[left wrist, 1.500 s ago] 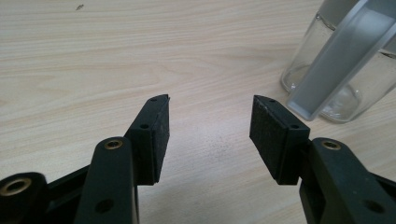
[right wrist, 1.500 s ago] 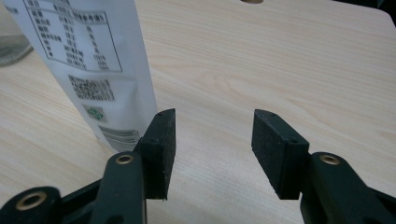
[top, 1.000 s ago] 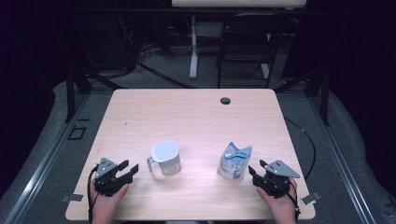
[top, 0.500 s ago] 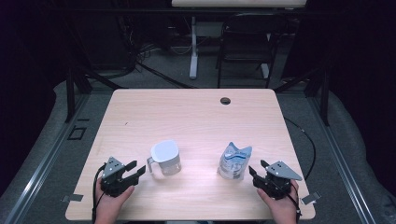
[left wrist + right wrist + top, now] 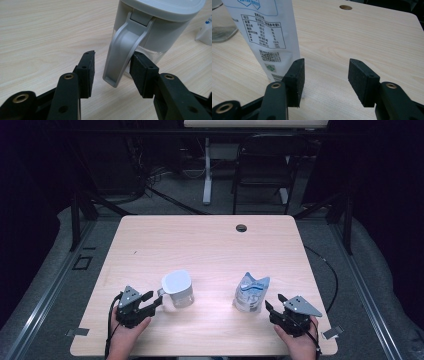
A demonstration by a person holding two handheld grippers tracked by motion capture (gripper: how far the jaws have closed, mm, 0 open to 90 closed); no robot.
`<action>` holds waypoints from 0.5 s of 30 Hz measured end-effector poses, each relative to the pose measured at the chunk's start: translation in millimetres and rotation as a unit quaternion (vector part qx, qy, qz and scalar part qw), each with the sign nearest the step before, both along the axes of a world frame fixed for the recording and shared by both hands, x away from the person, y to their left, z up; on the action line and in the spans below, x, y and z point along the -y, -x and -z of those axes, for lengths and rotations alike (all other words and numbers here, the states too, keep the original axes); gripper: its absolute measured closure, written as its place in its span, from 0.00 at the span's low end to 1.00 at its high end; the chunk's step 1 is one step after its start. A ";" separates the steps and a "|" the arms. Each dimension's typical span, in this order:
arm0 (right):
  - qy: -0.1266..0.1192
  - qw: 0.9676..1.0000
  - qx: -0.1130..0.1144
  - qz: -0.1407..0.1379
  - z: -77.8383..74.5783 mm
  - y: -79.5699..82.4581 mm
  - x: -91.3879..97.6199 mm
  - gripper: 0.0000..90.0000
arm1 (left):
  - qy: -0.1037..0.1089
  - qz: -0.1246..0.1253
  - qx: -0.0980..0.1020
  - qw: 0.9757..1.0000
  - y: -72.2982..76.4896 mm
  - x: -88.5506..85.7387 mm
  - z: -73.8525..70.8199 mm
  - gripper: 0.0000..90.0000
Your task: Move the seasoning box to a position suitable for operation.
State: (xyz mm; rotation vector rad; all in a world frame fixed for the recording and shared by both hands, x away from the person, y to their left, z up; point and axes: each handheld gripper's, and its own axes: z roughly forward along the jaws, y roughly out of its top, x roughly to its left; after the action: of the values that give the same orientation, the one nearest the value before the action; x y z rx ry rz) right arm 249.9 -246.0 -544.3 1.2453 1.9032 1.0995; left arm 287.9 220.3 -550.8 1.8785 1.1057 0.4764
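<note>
A white lidded pitcher (image 5: 177, 288) with a clear base stands on the wooden table (image 5: 210, 245), left of middle near the front. My left gripper (image 5: 151, 300) is open with the pitcher's grey handle (image 5: 122, 47) between its jaws; the right pad (image 5: 142, 72) looks to be against the handle, the left pad stands apart from it. A white and blue pouch (image 5: 251, 293) stands upright right of middle. My right gripper (image 5: 274, 303) is open just beside the pouch (image 5: 267, 32), whose lower corner sits by the left pad (image 5: 295, 80).
A round cable hole (image 5: 241, 228) lies near the table's far edge. A cable (image 5: 330, 270) trails off the right side. A chair (image 5: 262, 170) and a desk leg (image 5: 207, 170) stand on the dark floor beyond the table.
My left gripper has moved right, up to the pitcher, and its jaws now straddle the handle. The right gripper and the pouch have stayed in place.
</note>
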 end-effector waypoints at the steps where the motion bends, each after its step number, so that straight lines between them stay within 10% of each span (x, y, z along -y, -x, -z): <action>1: 0.001 1.000 0.001 0.001 -0.2 0.4 0.6 0.52 | -0.003 0.002 -0.005 1.000 -0.7 0.0 -0.8 0.62; 15: -0.012 1.000 0.004 0.008 1.6 4.5 1.7 0.52 | -0.009 -0.004 -0.001 1.000 -13.3 7.0 -0.2 0.69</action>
State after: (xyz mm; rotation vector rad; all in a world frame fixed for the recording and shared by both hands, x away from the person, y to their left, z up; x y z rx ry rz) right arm 245.4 -247.7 -545.9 1.2645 1.8762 1.1219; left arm 301.2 213.3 -550.6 1.8912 1.1143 0.4897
